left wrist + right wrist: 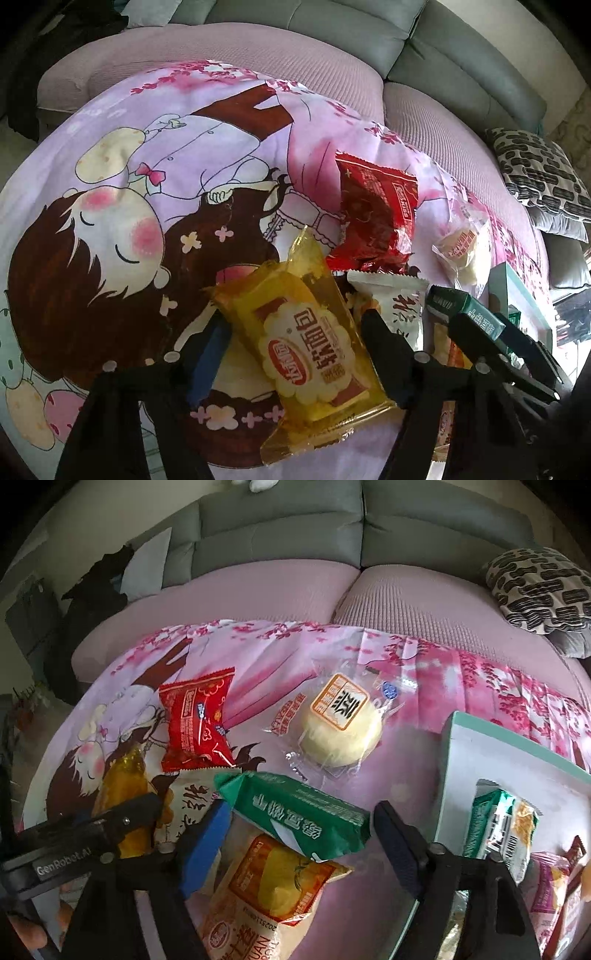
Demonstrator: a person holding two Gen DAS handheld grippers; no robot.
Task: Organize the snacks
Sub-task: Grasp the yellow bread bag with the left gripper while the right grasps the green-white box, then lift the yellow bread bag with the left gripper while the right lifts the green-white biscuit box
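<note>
Snack packs lie on a pink cartoon cloth [110, 206]. My left gripper [295, 332] is open, its jaws on either side of a yellow soft-bread pack [310, 350]. Beyond it lie a red pack [376, 214], a white pack [399, 302] and a clear-wrapped pastry [461, 247]. My right gripper [303, 830] is open, with a green pack [299, 812] between its jaws, resting on an orange-and-cream pack [269, 893]. The red pack [195, 723], the pastry [340, 731] and the white pack [188, 805] lie further off. The left gripper's body shows at the right wrist view's left edge.
A white box with a teal rim [480, 760] stands at the right and holds several snack packs [506, 827]. A grey sofa back [369, 535] and pink cushions [258, 587] lie behind. A black-and-white patterned pillow [539, 587] sits at the far right.
</note>
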